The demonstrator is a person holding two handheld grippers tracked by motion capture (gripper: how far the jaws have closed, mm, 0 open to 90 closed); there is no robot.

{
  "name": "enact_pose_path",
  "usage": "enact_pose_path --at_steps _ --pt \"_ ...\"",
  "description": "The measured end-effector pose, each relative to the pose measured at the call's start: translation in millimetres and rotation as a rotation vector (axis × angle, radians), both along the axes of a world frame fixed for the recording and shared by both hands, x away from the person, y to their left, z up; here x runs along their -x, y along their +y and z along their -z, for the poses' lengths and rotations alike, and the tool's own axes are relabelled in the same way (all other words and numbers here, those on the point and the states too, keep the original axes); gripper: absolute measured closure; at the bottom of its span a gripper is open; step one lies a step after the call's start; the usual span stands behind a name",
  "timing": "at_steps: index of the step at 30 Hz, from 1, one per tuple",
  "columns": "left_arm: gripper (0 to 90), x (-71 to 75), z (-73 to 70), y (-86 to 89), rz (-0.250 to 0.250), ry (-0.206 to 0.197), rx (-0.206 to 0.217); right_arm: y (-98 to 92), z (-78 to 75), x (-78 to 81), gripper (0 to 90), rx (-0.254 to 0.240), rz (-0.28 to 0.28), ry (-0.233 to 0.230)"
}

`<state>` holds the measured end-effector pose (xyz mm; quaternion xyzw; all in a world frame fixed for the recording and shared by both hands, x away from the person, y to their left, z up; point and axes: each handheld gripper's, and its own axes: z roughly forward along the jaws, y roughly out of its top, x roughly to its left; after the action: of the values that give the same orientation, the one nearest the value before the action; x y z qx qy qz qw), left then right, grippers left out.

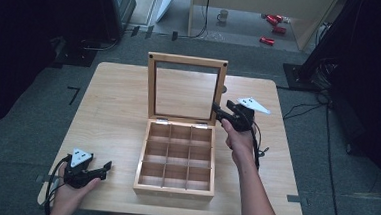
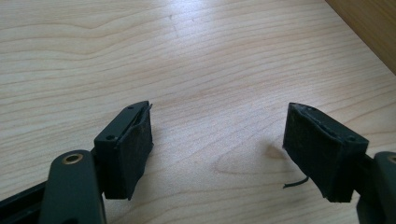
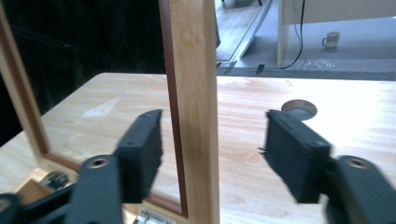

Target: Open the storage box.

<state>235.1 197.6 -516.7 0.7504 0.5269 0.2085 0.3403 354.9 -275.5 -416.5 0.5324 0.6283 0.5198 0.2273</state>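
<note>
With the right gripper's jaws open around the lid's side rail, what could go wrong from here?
The lid stands upright and the right gripper straddles its rail without pressing it, so a bump in pulling away might swing it shut over the box. The left gripper rests apart on the table, too far off to steady anything.

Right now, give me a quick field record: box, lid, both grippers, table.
box: wooden compartment box, nine cells in a three-by-three grid, all look empty
lid: glass-paned lid raised upright on its hinges at the box's far edge
right gripper: at the lid's right frame rail; jaws straddle the rail, pads stand apart from it, no grip
left gripper: low over the table near its front left corner, jaws open, nothing between them
table: light wooden table, round cable hole beyond the lid
</note>
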Motion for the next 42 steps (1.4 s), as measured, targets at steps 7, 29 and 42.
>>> enact_pose_path --at_steps 7,29,42 --pt "24.5 0.0 0.0 -0.4 0.0 0.0 -0.005 -8.4 3.3 23.7 13.9 0.079 -0.06 0.029" --pt "24.5 0.1 0.1 -1.8 -0.001 -0.003 -0.017 -77.0 61.4 98.1 8.3 0.152 0.045 0.168" --pt "24.6 0.2 0.1 -2.3 -0.001 -0.003 -0.022 -108.4 89.2 134.0 8.4 0.178 0.095 0.246"
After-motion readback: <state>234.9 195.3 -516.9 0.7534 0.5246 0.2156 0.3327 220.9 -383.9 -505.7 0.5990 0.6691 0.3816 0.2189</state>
